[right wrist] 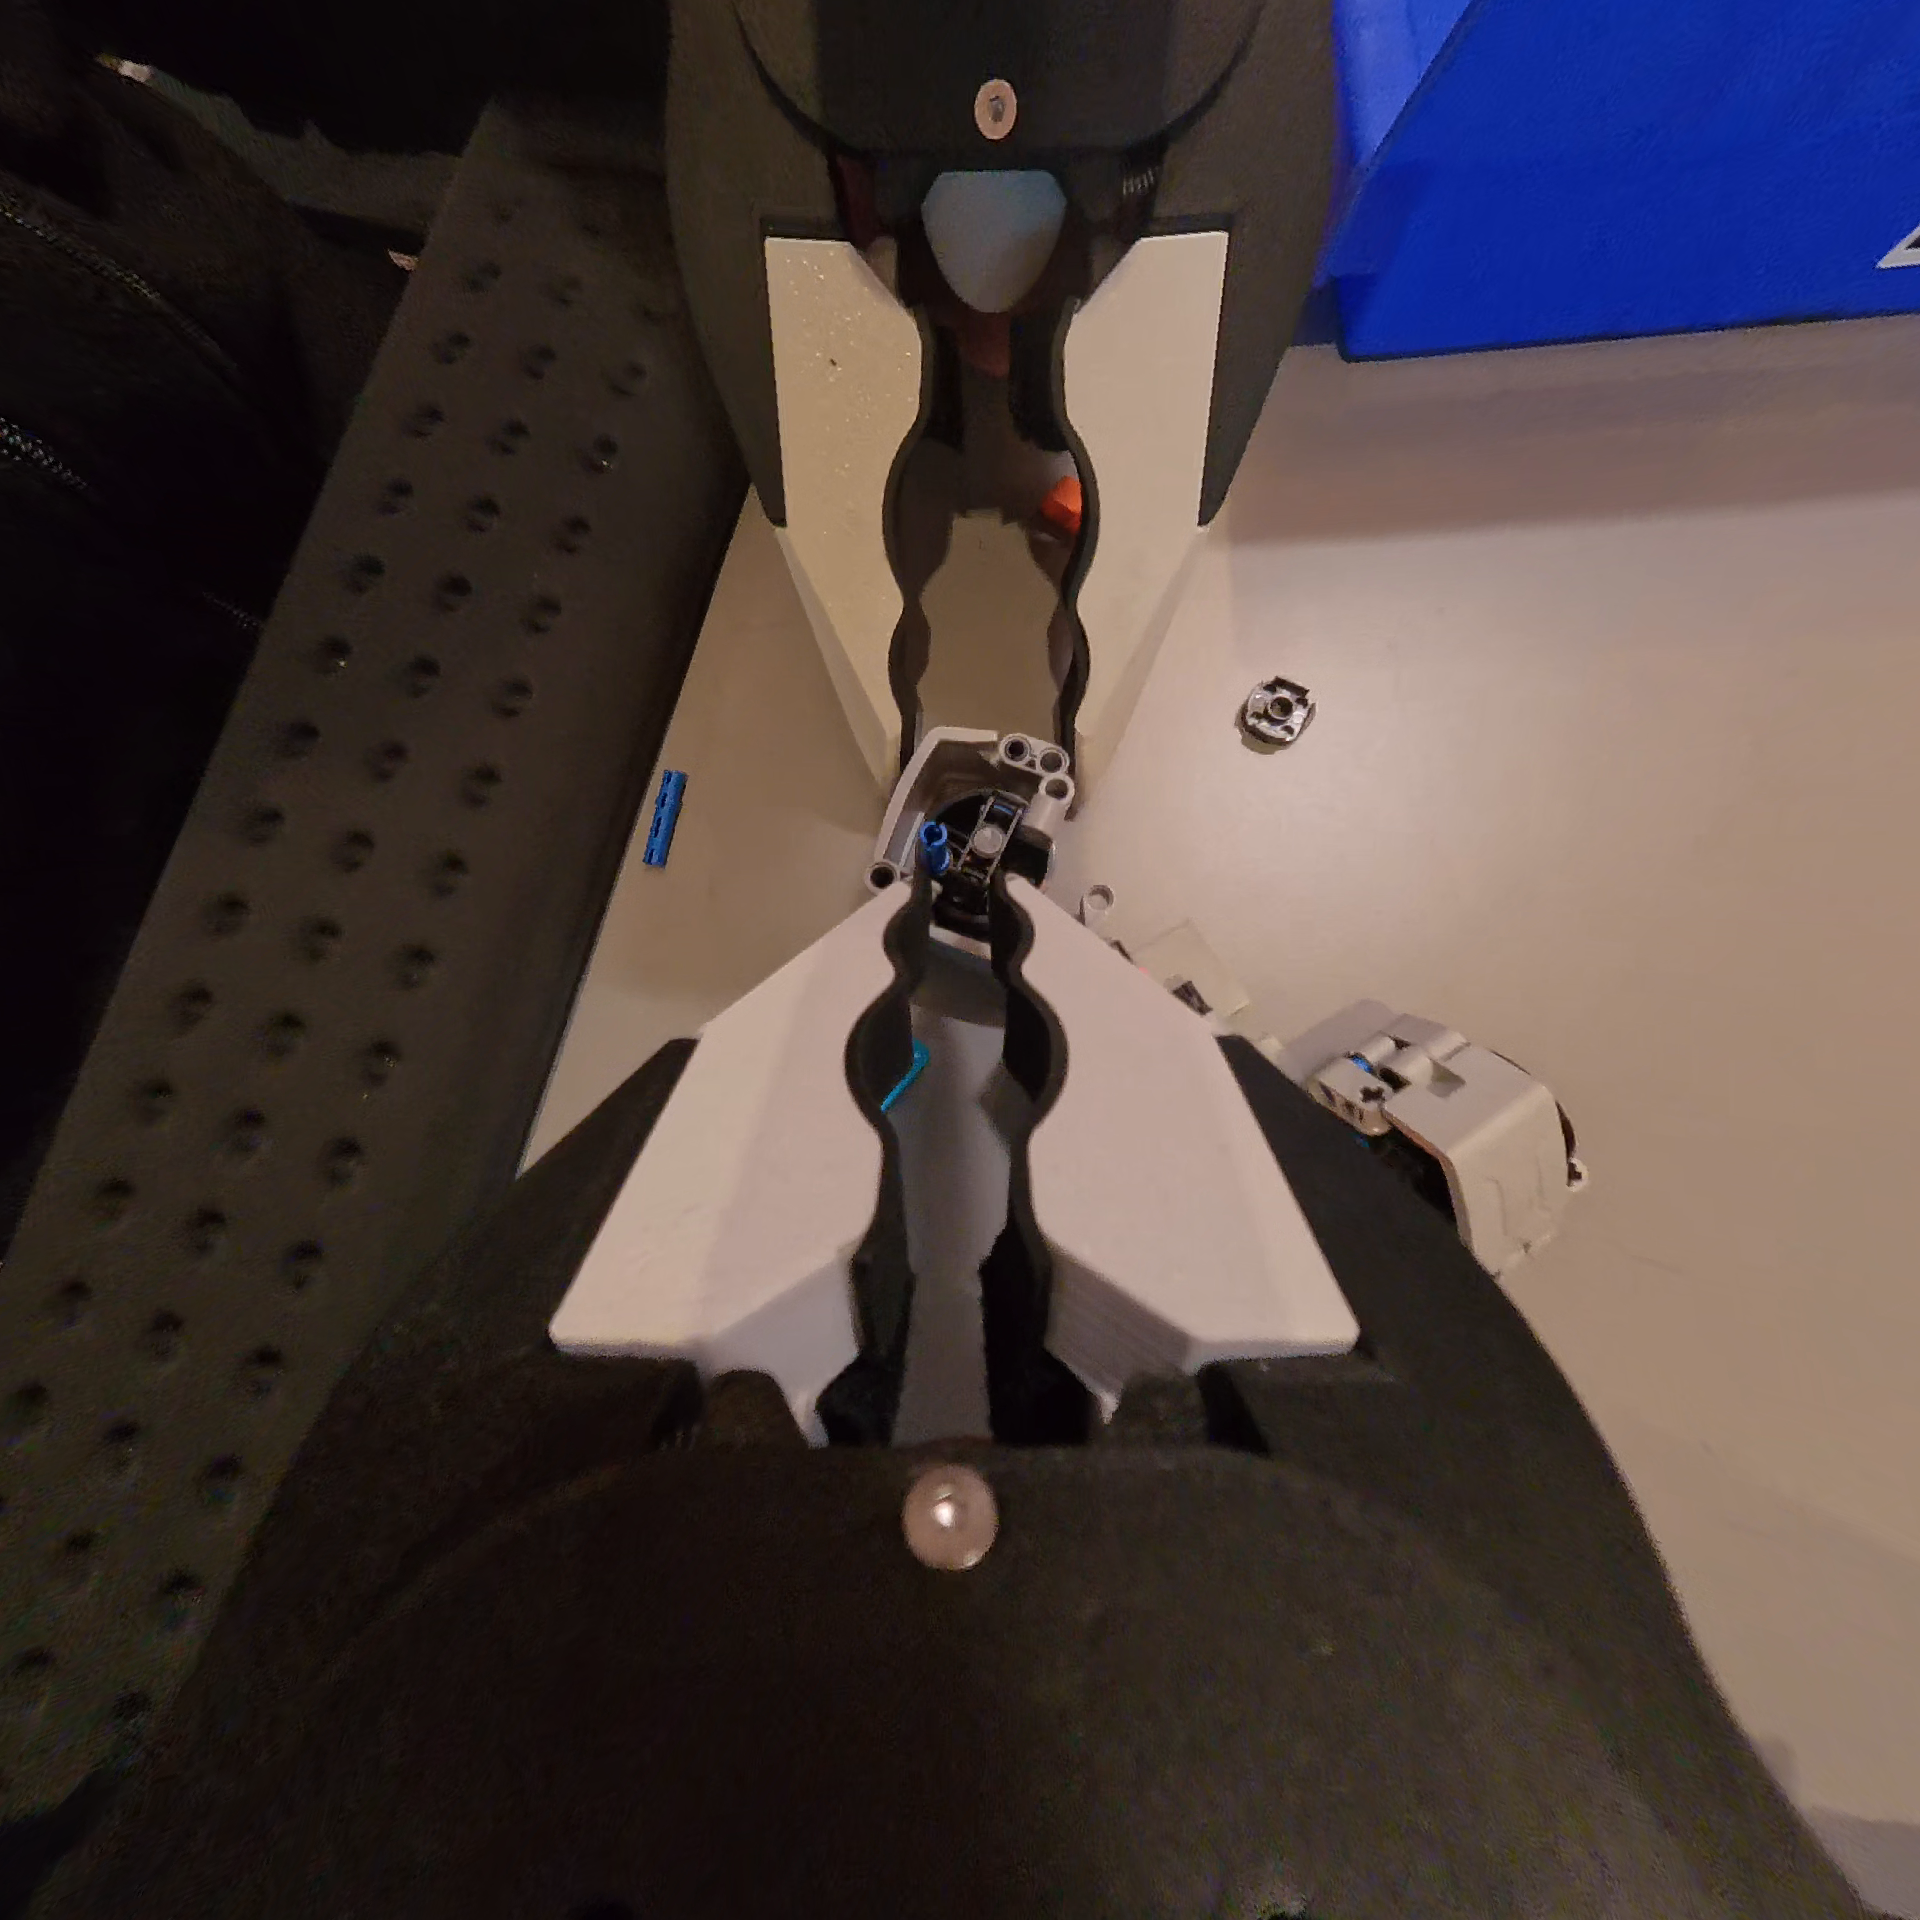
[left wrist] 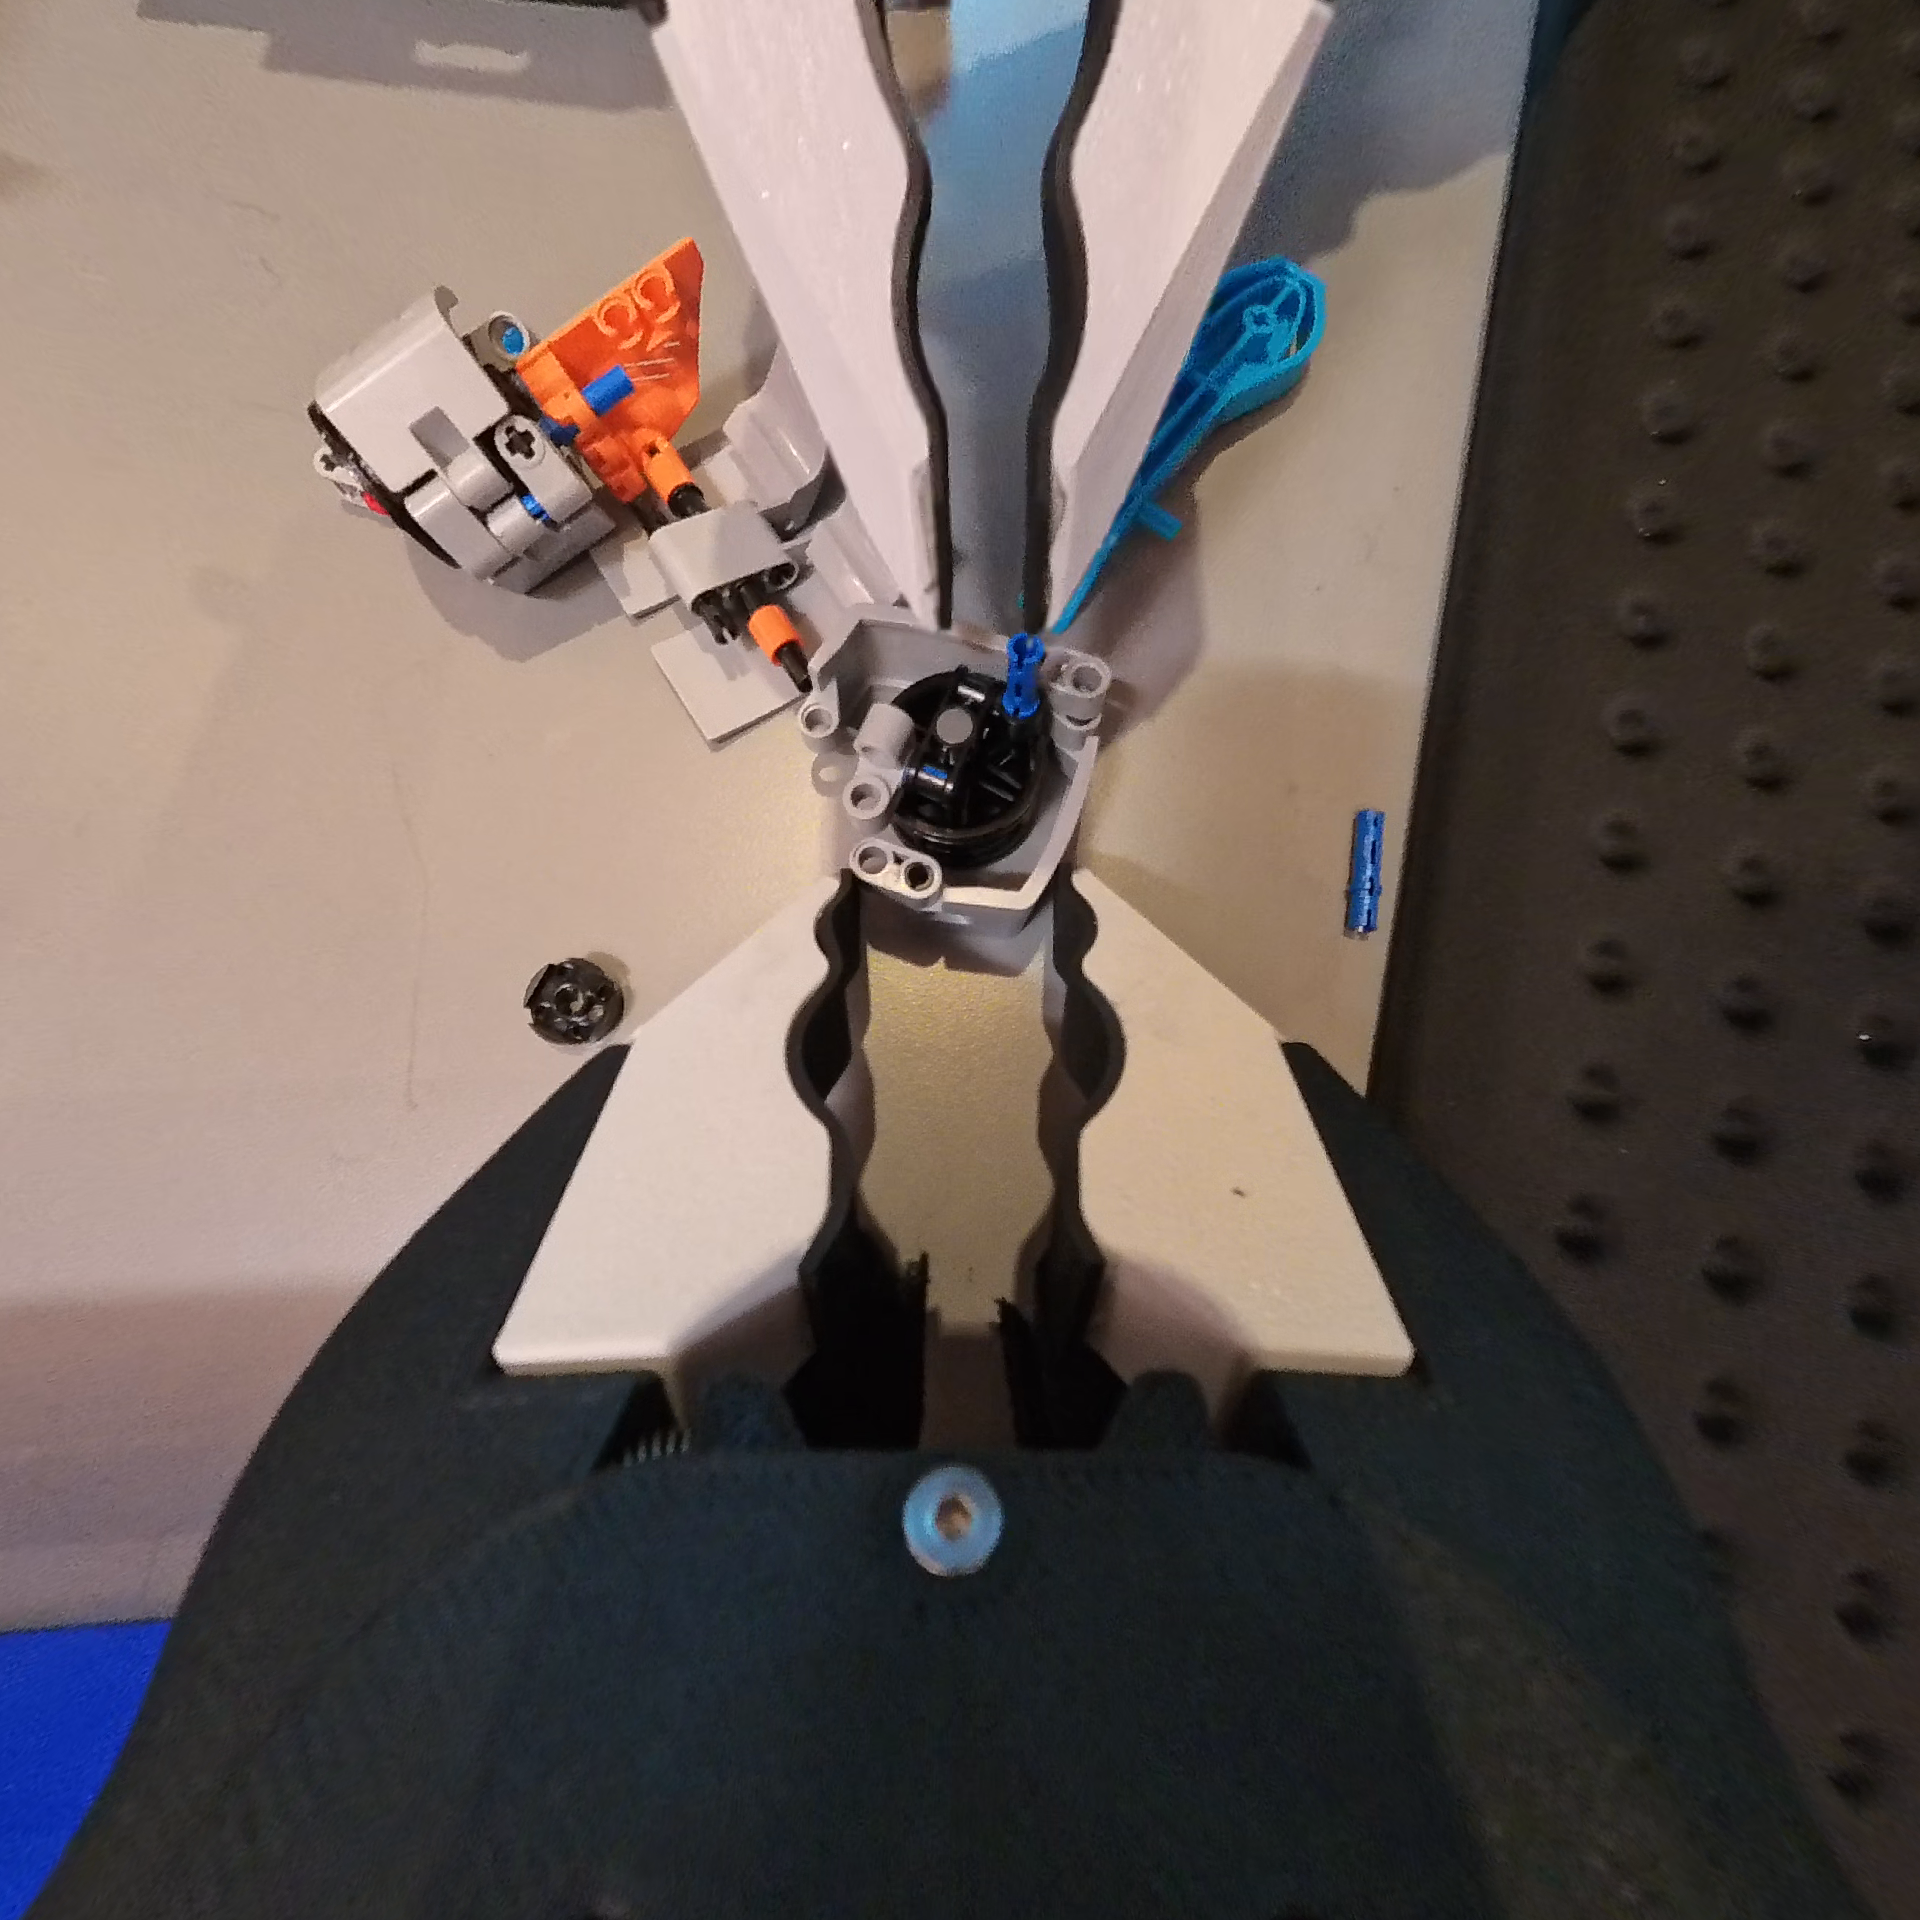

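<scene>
The grey housing piece [left wrist: 961,769] with a black wheel hub [left wrist: 961,764] inside is sitting on the beige tabletop [left wrist: 208,779], pinched from both ends: left gripper [left wrist: 951,894] is clamping its near edge, right gripper [right wrist: 956,904] is closing on the far side. A blue pin [left wrist: 1023,675] is sticking up from the hub's rim.

Each wrist camera sits just behind its own claw and looks steeply down along the fingers at the counter [left wrist: 260,810], close up. The two views face each other from opposite sides, and both share the small grey and black brick assembly [left wrist: 951,764] [right wrist: 971,831] between the fingertips.
</scene>
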`<state>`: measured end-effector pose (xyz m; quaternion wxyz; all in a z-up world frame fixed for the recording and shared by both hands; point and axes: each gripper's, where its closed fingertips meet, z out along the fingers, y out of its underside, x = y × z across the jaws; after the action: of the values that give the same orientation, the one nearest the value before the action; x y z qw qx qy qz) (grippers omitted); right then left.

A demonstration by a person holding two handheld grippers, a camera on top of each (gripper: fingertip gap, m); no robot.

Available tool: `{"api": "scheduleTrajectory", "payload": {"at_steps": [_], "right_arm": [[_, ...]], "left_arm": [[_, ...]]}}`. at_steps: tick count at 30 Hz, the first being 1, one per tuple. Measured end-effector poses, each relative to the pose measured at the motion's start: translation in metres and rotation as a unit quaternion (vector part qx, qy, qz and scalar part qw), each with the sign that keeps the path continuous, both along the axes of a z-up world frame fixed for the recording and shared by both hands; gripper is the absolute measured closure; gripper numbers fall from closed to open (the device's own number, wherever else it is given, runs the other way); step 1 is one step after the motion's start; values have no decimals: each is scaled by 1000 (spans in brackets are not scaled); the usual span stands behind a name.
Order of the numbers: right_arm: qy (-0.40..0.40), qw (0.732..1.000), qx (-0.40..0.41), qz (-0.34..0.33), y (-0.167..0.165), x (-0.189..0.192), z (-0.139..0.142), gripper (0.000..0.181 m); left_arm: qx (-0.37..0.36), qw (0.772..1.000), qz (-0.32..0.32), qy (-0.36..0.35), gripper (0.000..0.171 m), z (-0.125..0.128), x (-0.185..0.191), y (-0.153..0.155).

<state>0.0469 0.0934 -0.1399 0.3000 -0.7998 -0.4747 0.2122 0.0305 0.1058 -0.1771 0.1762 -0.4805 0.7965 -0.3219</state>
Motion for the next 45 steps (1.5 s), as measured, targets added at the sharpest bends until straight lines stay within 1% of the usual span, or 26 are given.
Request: {"api": "scheduleTrajectory", "payload": {"at_steps": [7, 14, 19, 20, 23, 28, 30, 33, 35, 36, 37, 39, 41, 42, 45], "right_arm": [[1, 1000, 1, -8, 0, 6, 5, 173], [-21, 1000, -18, 13, -7, -7, -11, 159], [-32, 999, -7, 10, -4, -5, -10, 168], [-34, 999, -6, 12, -5, -4, -11, 181], [-47, 999, 1, 2, -1, 2, -11, 181], [-40, 999, 10, -12, 2, 6, -5, 181], [-34, 999, 14, -22, 6, 7, -2, 174], [-29, 999, 22, -34, 12, 4, -3, 154], [-29, 999, 24, -34, 14, 1, -8, 150], [-33, 999, 23, -32, 15, -1, -11, 152], [-38, 999, 23, -30, 15, -1, -14, 157], [-37, 999, 26, -28, 16, -1, -15, 160], [-37, 999, 32, -25, 16, -1, -14, 162], [-36, 998, 35, -24, 16, -1, -12, 168], [-23, 999, 41, -26, 16, -2, -5, 168]], "left_arm": [[-1, 1000, 0, 0, 137, 0, 0, 0], [-1, 1000, 0, 1, 137, 0, 0, 0], [-2, 1000, -1, 0, 137, 0, 0, 0], [-2, 1000, -1, 0, 137, 0, 0, 0], [-2, 1000, -2, 0, 138, 0, 0, -1], [-2, 1000, -4, 2, 138, 0, -1, -1], [-2, 1000, -4, 2, 138, 0, -1, 0], [-4, 1000, -5, 2, 138, 0, -2, -1], [-5, 1000, -9, 3, 137, 0, -2, -2], [-5, 1000, -12, 2, 137, 0, -2, -4], [-4, 1000, -15, 2, 137, 0, -2, -5], [-3, 1000, -16, 2, 137, 0, -3, -5], [-3, 1000, -14, 2, 137, 0, -3, -4], [-1, 1000, -14, 1, 137, 0, -4, -3], [2, 1000, -12, 1, 137, 0, -5, -3]]}}
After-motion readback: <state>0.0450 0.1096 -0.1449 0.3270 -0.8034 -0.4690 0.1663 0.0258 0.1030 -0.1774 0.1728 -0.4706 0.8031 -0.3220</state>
